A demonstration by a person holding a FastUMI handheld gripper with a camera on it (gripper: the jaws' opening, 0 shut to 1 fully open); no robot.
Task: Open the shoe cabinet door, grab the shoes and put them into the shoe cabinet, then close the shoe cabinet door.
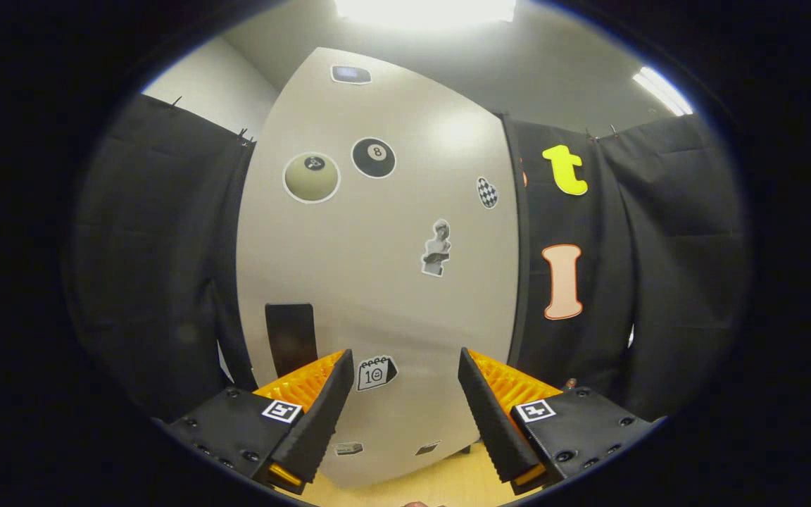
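The claw (405,394) points at the shoe cabinet door (377,282), with its two fingers spread wide apart and nothing held between them. The door stands directly ahead of the claw and spans the gap between the fingers; whether the fingertips touch its surface cannot be told. The door is a pale, flat panel, and it appears closed.

A dark rectangular handle (291,338) sits on the door just beyond the left finger. A calendar sticker (376,372) lies between the fingers, nearer the left one. Farther beyond the claw, the door carries a statue sticker (436,248), a checkered sticker (487,192), a black billiard-ball sticker (374,157) and a pale ball sticker (312,177). Two small stickers (349,448) lie low on the door, between the finger bases.

A light wooden floor (441,486) shows below the door, between the fingers. Black cloth (159,282) hangs on both sides of the cabinet.
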